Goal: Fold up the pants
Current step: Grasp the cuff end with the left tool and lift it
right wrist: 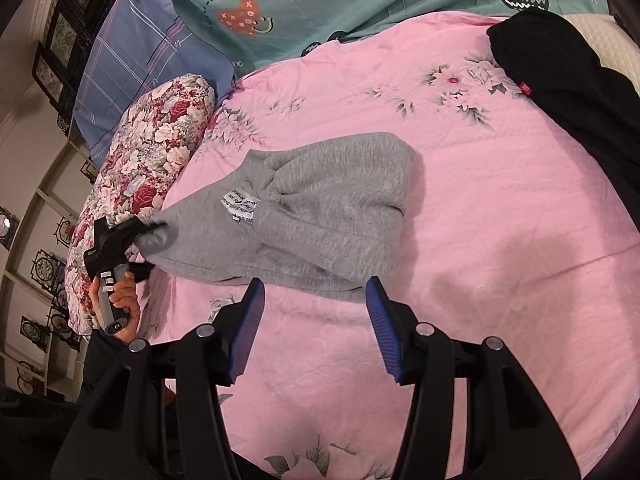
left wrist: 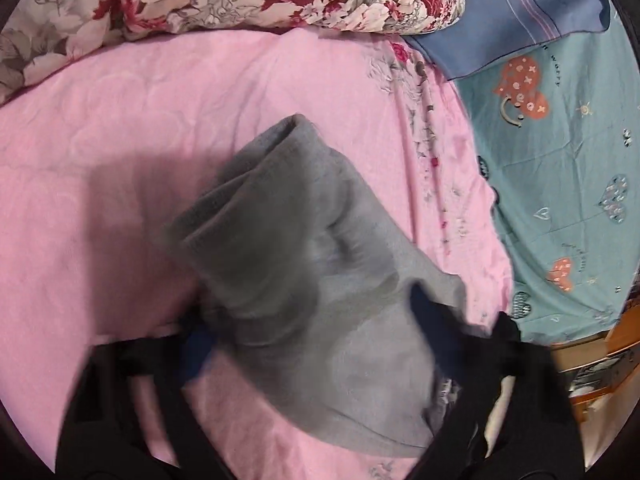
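Gray pants (right wrist: pixel 320 216) are pinched at one end by left gripper (right wrist: pixel 138 236); right gripper (right wrist: pixel 316 308) is spread wide, empty. If pulled hard w/ one grip, folded part may be undone.

Pants (right wrist: pixel 320 216) lie on the bedspread (right wrist: pixel 500 240) — pillows (right wrist: pixel 152 168) behind, left gripper (right wrist: pixel 138 236) at one end.

We see the grey pants (right wrist: pixel 328 216) as a soft, matt knit, fleecy in texture, with a white printed care label (right wrist: pixel 241 202) sewn in. The pink bedsheet (right wrist: pixel 480 208) looks like smooth, slightly quilted cotton. The right gripper (right wrist: pixel 316 320) is matt black plastic with ribbed blue rubbery pads (right wrist: pixel 382 328) and shiny metal pivot pins (right wrist: pixel 424 329). The floral pillow (right wrist: pixel 148 168) is printed woven cloth.
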The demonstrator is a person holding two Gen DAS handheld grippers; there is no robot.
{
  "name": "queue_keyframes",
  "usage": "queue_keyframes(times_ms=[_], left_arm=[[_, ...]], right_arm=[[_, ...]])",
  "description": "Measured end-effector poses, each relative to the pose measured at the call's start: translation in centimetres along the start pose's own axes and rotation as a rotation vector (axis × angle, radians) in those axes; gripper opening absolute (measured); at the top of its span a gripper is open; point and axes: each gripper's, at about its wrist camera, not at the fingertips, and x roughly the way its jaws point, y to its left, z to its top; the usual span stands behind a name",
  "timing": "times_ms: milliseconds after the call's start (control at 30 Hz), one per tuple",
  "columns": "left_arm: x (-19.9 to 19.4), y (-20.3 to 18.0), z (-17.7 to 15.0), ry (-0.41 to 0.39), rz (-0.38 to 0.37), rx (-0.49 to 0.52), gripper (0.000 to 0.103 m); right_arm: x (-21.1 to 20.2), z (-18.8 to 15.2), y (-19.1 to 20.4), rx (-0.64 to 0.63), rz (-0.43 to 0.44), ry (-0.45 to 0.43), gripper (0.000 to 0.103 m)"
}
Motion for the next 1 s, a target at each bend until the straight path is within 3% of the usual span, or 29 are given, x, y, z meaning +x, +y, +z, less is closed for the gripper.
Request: queue_keyframes(times_ms=[33, 133, 333, 433, 600, 667, 700, 733, 900, 1000], left_arm=[[0.2, 0.4, 0.1, 0.009, -0.015, -0.002, 0.029], [-0.7, 1.1, -0.1, -0.03, -0.076, -0.014, 0.023], [-4.3, -2.8, -2.2, -0.189, -0.083, 0.23, 0.023], [-4.5, -3.4, -2.5, -0.214, -0.075, 0.276, 0.023], [-4.0, -3.1, -2.2, -0.201, -0.084, 0.269, 0.023], [-4.0, -2.8, -2.1, -0.193, -0.084, 0.257, 0.023], [-3.8, -2.7, -2.1, -0.193, -0.077, 0.256, 0.023], [-3.8, -2.7, -2.2, -0.193, -0.07, 0.257, 0.023], [-3.7, -2.8, -2.2, -0.191, -0.064, 0.26, 0.023], [-3.5, -2.9, -2.2, -0.19, -0.046, 0.263, 0.023]], right_arm=[[0.3, 0.1, 0.3, -0.006, -0.007, 0.007, 0.054], [1.4, 0.7, 1.7, -0.039, -0.035, 0.042, 0.054], [5.8, 3.6, 7.0, -0.155, -0.019, 0.12, 0.054], [9.5, 5.9, 10.9, -0.233, 0.015, 0.166, 0.054], [17.4, 9.3, 17.0, -0.329, 0.023, 0.251, 0.053], [19.9, 9.9, 18.2, -0.356, -0.001, 0.262, 0.035], [21.4, 10.0, 18.6, -0.366, -0.028, 0.281, 0.013], [22.4, 10.0, 18.6, -0.361, -0.034, 0.302, 0.008], [26.6, 8.9, 17.3, -0.295, -0.029, 0.394, 0.006], [26.3, 8.9, 17.3, -0.297, -0.025, 0.391, 0.005]])
